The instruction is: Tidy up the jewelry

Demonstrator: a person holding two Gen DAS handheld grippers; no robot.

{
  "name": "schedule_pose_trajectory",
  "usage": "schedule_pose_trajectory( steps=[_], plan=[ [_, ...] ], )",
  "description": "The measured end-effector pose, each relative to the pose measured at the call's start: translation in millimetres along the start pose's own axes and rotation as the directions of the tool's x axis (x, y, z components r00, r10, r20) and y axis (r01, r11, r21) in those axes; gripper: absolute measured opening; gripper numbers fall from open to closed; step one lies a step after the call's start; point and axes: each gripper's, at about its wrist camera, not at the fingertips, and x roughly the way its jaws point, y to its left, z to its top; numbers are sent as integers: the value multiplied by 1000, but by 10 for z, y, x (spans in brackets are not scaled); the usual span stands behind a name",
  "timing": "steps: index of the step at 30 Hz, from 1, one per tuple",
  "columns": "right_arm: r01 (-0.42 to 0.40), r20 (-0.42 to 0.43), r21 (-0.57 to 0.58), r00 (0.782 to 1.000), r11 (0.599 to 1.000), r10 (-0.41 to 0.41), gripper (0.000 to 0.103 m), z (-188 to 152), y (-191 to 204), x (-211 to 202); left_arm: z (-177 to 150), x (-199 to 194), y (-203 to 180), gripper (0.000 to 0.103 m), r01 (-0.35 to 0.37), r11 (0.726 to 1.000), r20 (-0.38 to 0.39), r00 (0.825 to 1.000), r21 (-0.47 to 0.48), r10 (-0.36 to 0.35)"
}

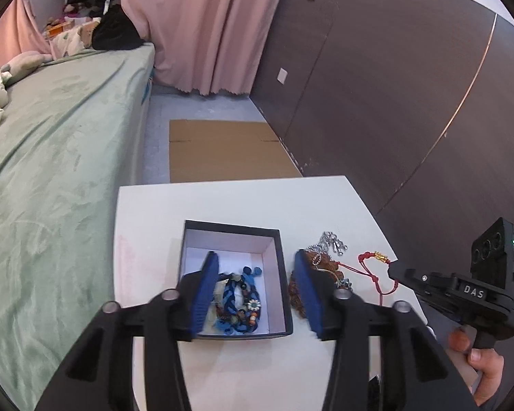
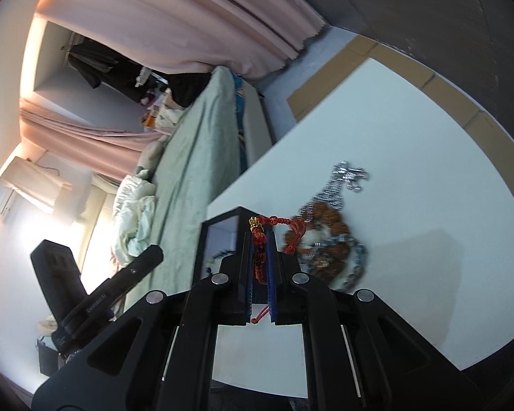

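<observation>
Left wrist view: left gripper (image 1: 257, 284) hangs over the black box (image 1: 280, 274) on the white table (image 1: 222, 202), jaws apart, nothing pinched between the pads; one blue pad sits inside the box, the other just outside its right wall. Blue braided bracelets (image 1: 240, 303) lie in the box, so that part looks done. Right of the box, loose on the table: silver chain (image 1: 330, 243), brown bead bracelet (image 1: 296, 294), red cord bracelet (image 1: 373, 267). Right gripper (image 1: 399, 272) at the far end of that cord; grip not readable here. Right wrist view: right gripper (image 2: 259, 236) is clamped narrow on the red cord bracelet (image 2: 262, 236), gold charm at the tips, just beside the box (image 2: 202, 243) corner. Silver chain (image 2: 342, 178) and brown bead bracelet (image 2: 329, 226) sit beyond the box, untouched. Judgement: roughly halfway; the red cord needs dropping in, and the chain and beads are left.
</observation>
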Motion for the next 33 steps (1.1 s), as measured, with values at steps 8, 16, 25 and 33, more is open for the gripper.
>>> schedule_pose_trajectory(
  steps=[8,16,25,33],
  plan=[
    [-89,1,-50,996,995,89,8,-77,316,147,-80,-222,164,80,-17,1000,31,999,-7,17],
    [-114,-22,-66,993,991,113,8,-164,519,426,-173,-376,368,94,-41,999,45,998,-35,42],
    [-114,-68,-101,992,988,107,8,-188,743,766,-281,-423,550,94,-76,995,23,997,-69,78],
    [-33,-44,-154,999,987,26,63,-231,817,646,-288,-458,485,94,-76,996,27,997,-56,78]
  ],
)
